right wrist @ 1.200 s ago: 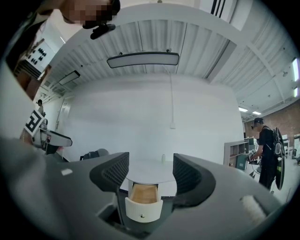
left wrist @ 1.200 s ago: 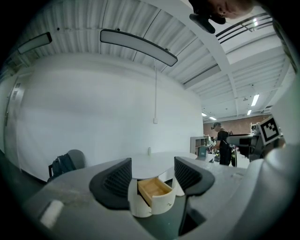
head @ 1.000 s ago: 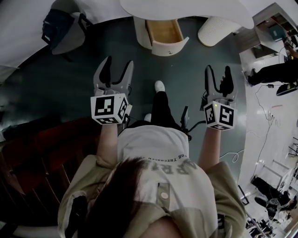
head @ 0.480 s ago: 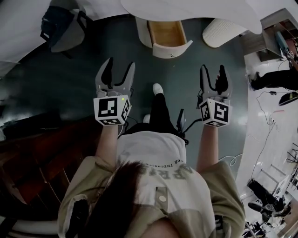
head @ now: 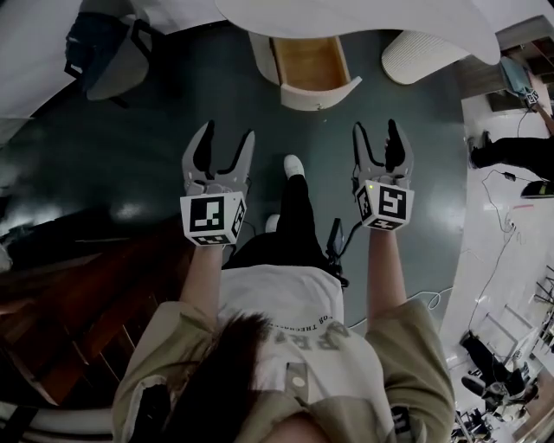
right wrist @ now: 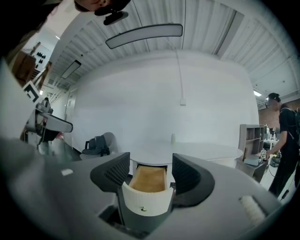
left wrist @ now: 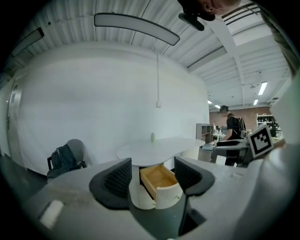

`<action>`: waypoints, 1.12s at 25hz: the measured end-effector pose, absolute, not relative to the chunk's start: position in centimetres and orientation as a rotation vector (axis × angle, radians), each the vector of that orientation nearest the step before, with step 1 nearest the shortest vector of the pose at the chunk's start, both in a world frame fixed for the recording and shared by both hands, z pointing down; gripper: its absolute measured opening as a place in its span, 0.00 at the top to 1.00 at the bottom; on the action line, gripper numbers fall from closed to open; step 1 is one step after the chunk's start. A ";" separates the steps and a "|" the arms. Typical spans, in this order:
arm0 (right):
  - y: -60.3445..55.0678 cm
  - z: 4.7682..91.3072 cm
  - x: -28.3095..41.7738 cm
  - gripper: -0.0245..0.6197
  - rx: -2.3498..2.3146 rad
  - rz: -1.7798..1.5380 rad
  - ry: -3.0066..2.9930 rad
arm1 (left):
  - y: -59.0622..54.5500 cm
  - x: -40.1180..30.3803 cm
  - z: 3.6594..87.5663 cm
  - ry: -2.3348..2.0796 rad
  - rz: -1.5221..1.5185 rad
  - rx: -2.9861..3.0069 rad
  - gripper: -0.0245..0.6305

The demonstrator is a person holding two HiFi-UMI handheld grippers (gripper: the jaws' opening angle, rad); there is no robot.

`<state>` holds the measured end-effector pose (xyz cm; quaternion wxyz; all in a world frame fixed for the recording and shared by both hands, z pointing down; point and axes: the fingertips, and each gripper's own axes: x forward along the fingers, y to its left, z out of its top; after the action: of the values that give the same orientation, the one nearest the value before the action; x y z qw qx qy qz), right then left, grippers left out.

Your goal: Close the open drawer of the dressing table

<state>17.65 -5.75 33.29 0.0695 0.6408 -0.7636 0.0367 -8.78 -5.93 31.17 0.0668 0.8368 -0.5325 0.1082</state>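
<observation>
Approach step: the left hand-held gripper (head: 225,138) and right hand-held gripper (head: 376,134) hang released and empty, well short of the cream, wood-lined drawer (head: 316,73) standing open under the white curved desk (head: 363,22); next, I judge, press its front inward.

The right gripper (right wrist: 150,169) has its two dark jaws standing apart with nothing gripped, and between them appears the drawer (right wrist: 144,200) of the dressing table (right wrist: 201,152), farther away and pulled out. The drawer shows a wooden inside and a white curved front with a small knob (right wrist: 144,209). On the white table top stands a small pale bottle (right wrist: 173,138); to the left is a chair (right wrist: 108,139) carrying a dark bag (right wrist: 95,144), at the right edge a person (right wrist: 286,140) stands next to a shelf (right wrist: 250,140), and a long lamp (right wrist: 144,35) hangs under the ceiling.
</observation>
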 end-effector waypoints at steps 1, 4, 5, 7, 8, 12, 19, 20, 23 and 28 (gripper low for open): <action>-6.1 34.3 17.7 0.52 1.922 0.121 -2.288 | -6.2 -8.5 31.7 -1.604 0.331 2.519 0.52; -7.3 37.6 17.5 0.52 1.883 0.152 -2.269 | -6.9 -8.0 33.0 -1.604 0.338 2.508 0.52; -7.7 38.6 17.3 0.52 1.866 0.165 -2.264 | -7.2 -7.9 33.4 -1.604 0.339 2.504 0.52; -8.7 40.7 17.2 0.52 1.832 0.197 -2.254 | -7.8 -7.5 34.3 -1.603 0.345 2.496 0.52; -9.2 41.6 17.2 0.52 1.819 0.213 -2.251 | -8.1 -7.3 34.7 -1.603 0.351 2.491 0.52; -10.8 45.3 17.2 0.52 1.784 0.241 -2.233 | -9.2 -6.8 36.5 -1.615 0.368 2.471 0.52; -12.8 51.3 16.8 0.56 1.718 0.243 -2.211 | -11.0 -6.0 40.2 -1.623 0.369 2.444 0.52; -13.0 52.0 16.8 0.56 1.708 0.247 -2.209 | -11.2 -5.9 40.7 -1.625 0.371 2.441 0.52; -13.8 54.3 16.6 0.56 1.683 0.261 -2.207 | -11.8 -5.8 42.2 -1.634 0.375 2.432 0.52; -14.5 57.9 15.7 0.57 1.616 0.290 -2.211 | -12.2 -5.9 44.7 -1.668 0.374 2.386 0.52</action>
<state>15.72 -14.45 57.93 0.1927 0.5758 -0.7878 0.1033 -5.91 -12.23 44.69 0.1028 0.8086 -0.5653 0.1268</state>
